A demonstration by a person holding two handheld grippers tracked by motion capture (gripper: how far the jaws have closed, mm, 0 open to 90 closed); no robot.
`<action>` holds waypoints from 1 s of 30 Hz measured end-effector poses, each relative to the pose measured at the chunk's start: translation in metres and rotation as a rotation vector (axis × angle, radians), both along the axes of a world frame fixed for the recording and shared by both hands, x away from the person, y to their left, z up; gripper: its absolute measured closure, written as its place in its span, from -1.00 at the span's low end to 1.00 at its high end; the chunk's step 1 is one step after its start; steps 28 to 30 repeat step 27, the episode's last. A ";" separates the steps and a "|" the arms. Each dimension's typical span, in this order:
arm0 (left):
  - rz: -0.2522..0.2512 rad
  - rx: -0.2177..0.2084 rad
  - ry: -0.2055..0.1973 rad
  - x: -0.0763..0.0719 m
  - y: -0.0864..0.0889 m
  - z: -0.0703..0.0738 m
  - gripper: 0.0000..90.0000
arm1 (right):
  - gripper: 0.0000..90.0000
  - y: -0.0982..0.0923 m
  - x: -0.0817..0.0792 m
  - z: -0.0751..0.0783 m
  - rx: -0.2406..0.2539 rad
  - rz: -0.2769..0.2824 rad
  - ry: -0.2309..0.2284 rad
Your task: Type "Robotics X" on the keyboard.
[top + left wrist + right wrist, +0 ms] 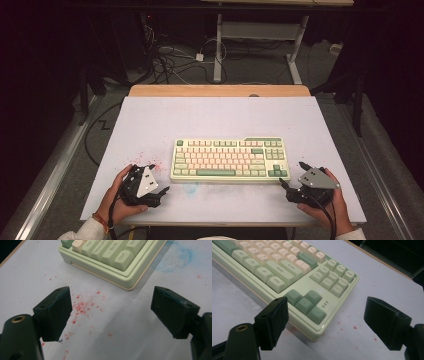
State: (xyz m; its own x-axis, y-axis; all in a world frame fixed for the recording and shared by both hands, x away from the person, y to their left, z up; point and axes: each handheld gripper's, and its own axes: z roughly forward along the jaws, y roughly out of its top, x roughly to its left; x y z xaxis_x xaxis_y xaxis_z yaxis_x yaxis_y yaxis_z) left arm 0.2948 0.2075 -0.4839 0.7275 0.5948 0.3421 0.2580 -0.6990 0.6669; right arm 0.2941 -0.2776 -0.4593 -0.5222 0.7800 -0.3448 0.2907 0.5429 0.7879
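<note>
- Fingers of the left gripper stand wide apart with nothing between them, above a scatter of red specks on the tabletop.
- From that gripper's own view, the near left corner of the keyboard lies at 12 o'clock, close to the fingers but not touching them; Tab, Caps Lock, Shift and Ctrl keys can be read.
- Right gripper fingers are also spread wide and hold nothing; the keyboard's near right corner with its dark green arrow keys sits between and just beyond them.
- In the high view, the pale green and cream keyboard lies mid-tabletop, toward the near edge.
- Left gripper, held in a hand, is at 8 o'clock from the keyboard.
- Right gripper, held in the other hand, is at 4 o'clock from it.
- A faint blue smudge marks the tabletop beside the keyboard's front edge.
</note>
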 end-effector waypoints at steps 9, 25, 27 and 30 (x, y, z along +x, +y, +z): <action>-0.006 0.015 0.001 0.000 -0.003 -0.001 -0.63 | -0.57 -0.001 -0.001 0.000 -0.006 0.006 -0.003; -0.012 0.020 0.021 0.003 -0.005 -0.002 -0.63 | -0.57 0.003 0.001 -0.004 -0.022 0.021 0.016; -0.013 0.019 0.022 0.005 -0.005 -0.002 -0.63 | -0.57 0.003 0.001 -0.005 -0.023 0.020 0.015; -0.013 0.019 0.022 0.005 -0.005 -0.002 -0.63 | -0.57 0.003 0.001 -0.005 -0.023 0.020 0.015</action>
